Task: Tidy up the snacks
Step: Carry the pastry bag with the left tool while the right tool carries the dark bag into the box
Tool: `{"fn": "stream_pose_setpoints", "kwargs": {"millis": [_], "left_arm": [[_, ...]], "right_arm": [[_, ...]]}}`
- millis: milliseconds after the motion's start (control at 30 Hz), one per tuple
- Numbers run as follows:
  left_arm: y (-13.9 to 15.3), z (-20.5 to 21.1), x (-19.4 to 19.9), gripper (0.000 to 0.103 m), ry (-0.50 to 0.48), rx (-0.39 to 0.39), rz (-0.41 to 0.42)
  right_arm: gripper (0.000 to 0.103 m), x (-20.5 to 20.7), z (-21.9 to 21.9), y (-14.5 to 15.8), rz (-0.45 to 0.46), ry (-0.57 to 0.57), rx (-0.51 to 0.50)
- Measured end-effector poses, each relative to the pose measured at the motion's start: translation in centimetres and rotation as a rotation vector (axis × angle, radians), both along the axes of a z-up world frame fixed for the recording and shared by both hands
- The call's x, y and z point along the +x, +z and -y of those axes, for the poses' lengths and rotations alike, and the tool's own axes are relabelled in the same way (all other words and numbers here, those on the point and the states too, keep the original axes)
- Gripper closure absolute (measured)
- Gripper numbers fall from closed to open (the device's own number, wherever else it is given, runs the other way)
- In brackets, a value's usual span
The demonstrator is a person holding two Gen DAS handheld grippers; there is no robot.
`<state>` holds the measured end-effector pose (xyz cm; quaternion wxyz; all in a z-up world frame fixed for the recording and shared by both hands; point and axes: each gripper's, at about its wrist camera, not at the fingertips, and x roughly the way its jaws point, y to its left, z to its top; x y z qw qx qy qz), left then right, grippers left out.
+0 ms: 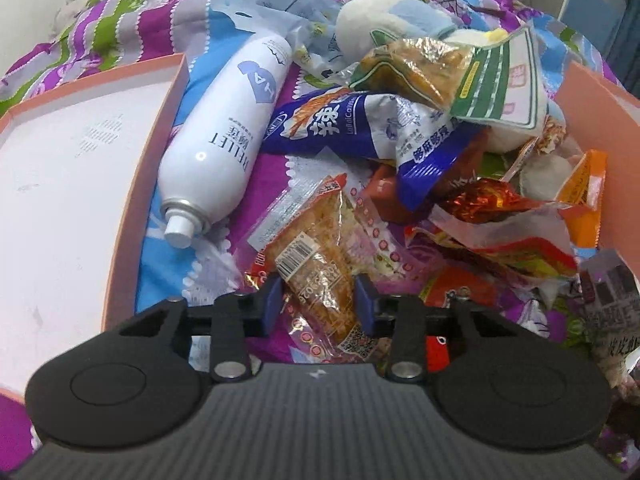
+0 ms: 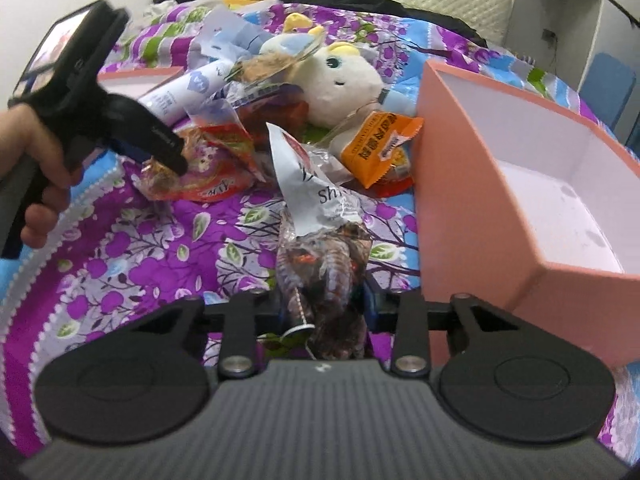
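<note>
A clear packet of brown snack (image 1: 316, 268) with a barcode label lay lengthwise on the bed between the left tool's pads. A dark, crinkled packet with a white torn top (image 2: 324, 256) stood tilted between the right tool's pads. Blue (image 1: 344, 128), orange (image 2: 380, 144) and red (image 2: 216, 160) packets lay heaped beyond.

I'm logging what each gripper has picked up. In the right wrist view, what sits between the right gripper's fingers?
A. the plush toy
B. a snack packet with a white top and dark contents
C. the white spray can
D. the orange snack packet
B: the right gripper is closed around the dark lower end of the white-topped snack packet, while the orange snack packet, plush toy and spray can lie farther off on the bedspread.
</note>
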<state>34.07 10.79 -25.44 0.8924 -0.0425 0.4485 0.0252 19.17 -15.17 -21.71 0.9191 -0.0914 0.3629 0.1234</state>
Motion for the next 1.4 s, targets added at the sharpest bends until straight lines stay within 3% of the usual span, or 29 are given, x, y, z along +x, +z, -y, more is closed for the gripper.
{"fn": "stream_pose_setpoints", "kwargs": {"millis": [367,900,1100,1400], "left_arm": [[4.0,1.4,-7.0,0.062,-0.002,-0.043,0.006],[7.8,2.0,-18.9,0.062,0.108,-0.145,0.02],[11.2,3.3,-19.9,0.062,0.076,-0.15,0.059],[18.3,6.4,-17.9,0.062,-0.008,-0.161,0.174]], "right_arm": [[0.068,-3.2,2.2,2.7,0.004,-0.018,0.091],[0.068,-7.6,4.8,6.1,0.041,-0.024,0.146],[0.068,-8.1,5.4,8.5,0.094,-0.031,0.157],[0.068,-6.7,7.7,13.2,0.199,-0.075,0.19]]}}
